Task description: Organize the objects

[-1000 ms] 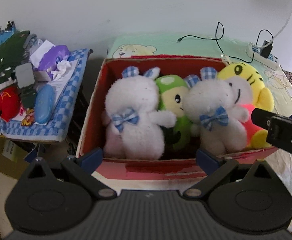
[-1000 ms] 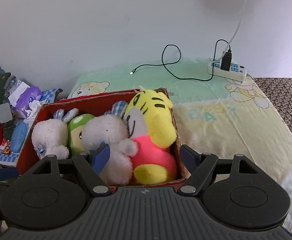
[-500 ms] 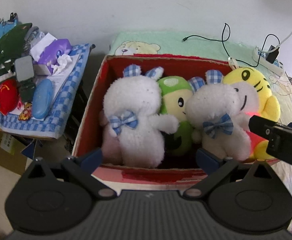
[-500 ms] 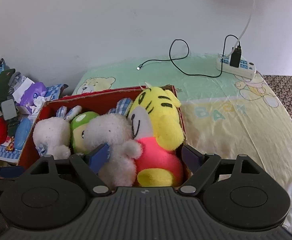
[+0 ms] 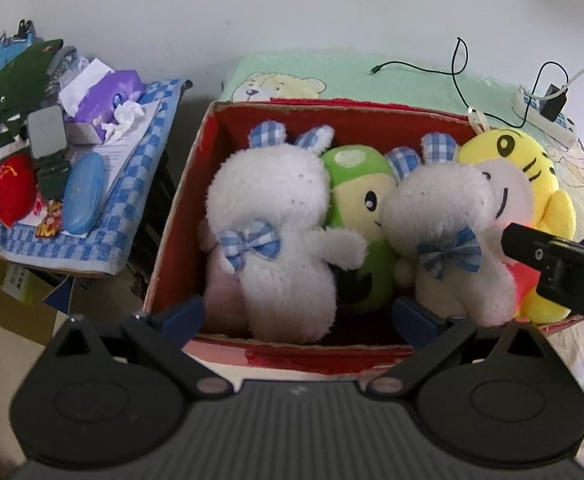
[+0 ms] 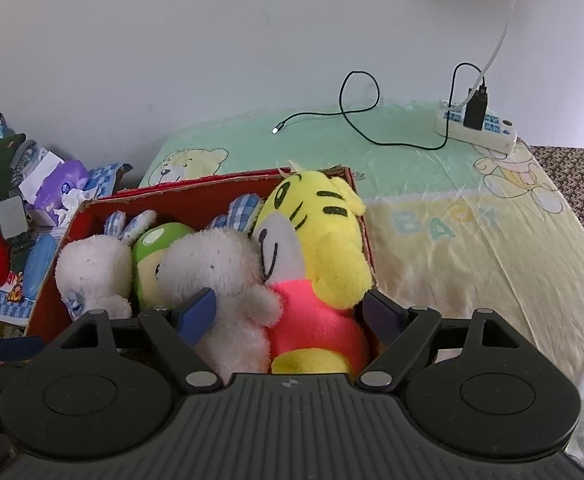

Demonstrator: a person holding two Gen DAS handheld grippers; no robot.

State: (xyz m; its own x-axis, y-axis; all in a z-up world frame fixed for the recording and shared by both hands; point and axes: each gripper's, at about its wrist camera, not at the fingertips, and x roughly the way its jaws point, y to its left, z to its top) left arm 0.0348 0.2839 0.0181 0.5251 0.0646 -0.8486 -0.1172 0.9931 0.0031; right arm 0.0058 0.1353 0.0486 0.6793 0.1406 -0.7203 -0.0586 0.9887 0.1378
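Red box on bed holds four soft toys in row: white rabbit, green toy, second rabbit, yellow tiger. Left gripper jaws apart, empty, at box front edge. Right gripper jaws apart, straddling tiger's pink belly. Judgement: close low on torso; plush compresses, fur slips. Box is cardboard, rim frayed

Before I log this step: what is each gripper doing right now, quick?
Left gripper: open, holding nothing, at the red box's near edge.
Right gripper: open, holding nothing, fingers flanking the yellow tiger plush.
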